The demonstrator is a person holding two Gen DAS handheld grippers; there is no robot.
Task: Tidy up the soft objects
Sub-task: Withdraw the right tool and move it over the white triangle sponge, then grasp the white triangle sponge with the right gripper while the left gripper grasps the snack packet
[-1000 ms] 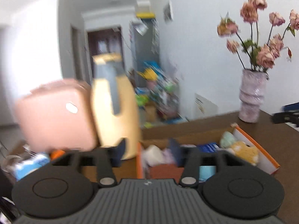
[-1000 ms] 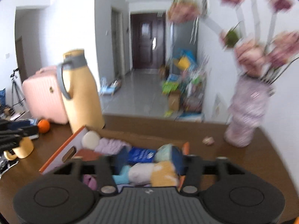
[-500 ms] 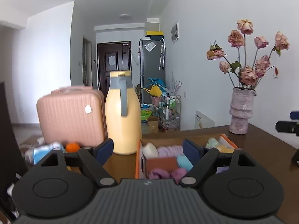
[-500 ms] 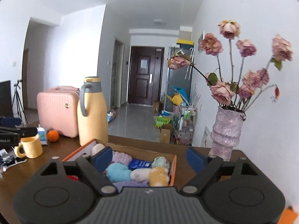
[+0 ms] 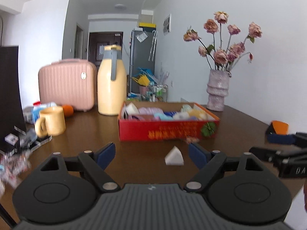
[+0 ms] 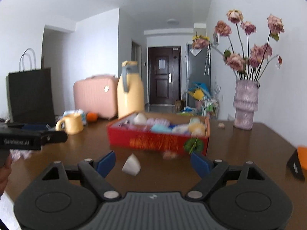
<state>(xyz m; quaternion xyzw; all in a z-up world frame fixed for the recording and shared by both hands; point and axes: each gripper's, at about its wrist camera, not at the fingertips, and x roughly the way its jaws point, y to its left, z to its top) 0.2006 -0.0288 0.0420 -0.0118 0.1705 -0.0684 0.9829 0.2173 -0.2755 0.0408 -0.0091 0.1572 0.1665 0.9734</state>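
The yellow print on the front wall of the red box (image 5: 168, 132), beyond the left tongs (image 5: 151, 155), is smeared and unreadable. The soft things (image 5: 163, 114) inside are partly hidden by that wall, and their kinds cannot be told. A small pinkish thing (image 6: 169, 155) at the box's foot, ahead of the right tongs (image 6: 153, 163), is too blurred to name. Left of the left tongs, the clutter (image 5: 17, 159) at the desk's edge is blurred and cut off. The right tongs' neighbour, an orange-and-black object (image 6: 299, 162), runs off the frame.
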